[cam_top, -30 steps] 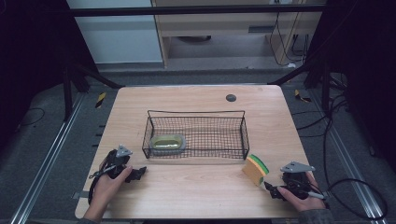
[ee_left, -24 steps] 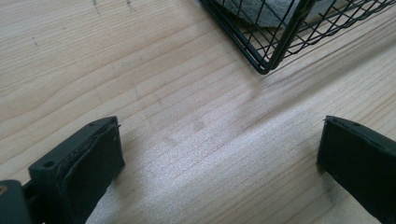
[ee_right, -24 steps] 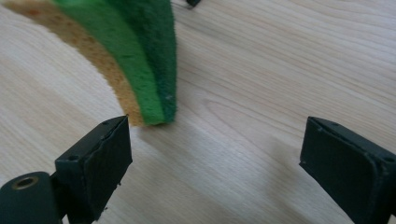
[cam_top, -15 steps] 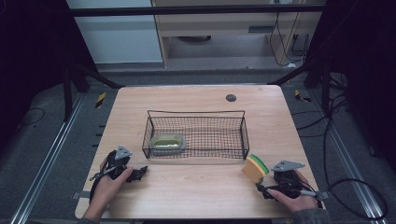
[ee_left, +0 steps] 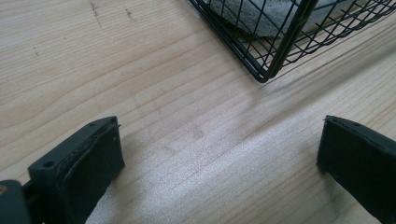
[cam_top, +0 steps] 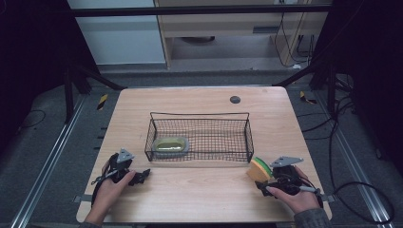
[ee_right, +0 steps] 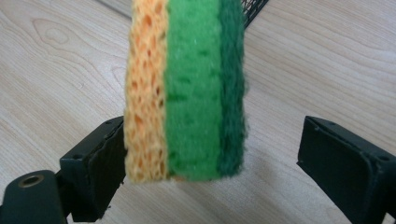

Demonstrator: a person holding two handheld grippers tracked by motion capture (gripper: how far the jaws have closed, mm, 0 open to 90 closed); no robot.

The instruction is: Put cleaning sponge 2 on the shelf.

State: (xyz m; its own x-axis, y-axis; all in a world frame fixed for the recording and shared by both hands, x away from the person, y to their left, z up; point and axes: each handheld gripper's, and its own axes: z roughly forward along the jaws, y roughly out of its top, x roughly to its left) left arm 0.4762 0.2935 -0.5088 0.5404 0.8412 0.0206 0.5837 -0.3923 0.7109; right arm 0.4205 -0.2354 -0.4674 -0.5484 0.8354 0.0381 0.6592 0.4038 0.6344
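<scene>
Sponge [cam_top: 260, 167] stands on edge at the lower right of the high view, on the desk [cam_top: 199, 199] just outside the basket's [cam_top: 247, 137] near right corner. The right gripper [cam_top: 261, 186] sits below and just right of it, held in a hand [cam_top: 294, 197] that enters from the bottom edge. At the lower left the left gripper [cam_top: 144, 175] rests low over the desk, near the basket's left corner, in the other hand [cam_top: 108, 190]. Inside the basket, at its left end, lies a grey dish [cam_top: 172, 145] with something yellow-green in it. A small dark disc [cam_top: 235, 99] sits near the desk's far edge.

In the left gripper view, two black fingers [ee_left: 95, 161] stand wide apart at the bottom corners with only bare wood between them. A basket corner [ee_left: 268, 70] fills the upper right, grey showing behind the wire.

In the right gripper view, the sponge [ee_right: 187, 88] rises through the middle of the frame, orange layer at left, green layers at right. The fingers [ee_right: 95, 165] are wide and have just been closing a little; the left one is against or just beside the orange face, the right one stands clear of the green, so nothing is gripped.
</scene>
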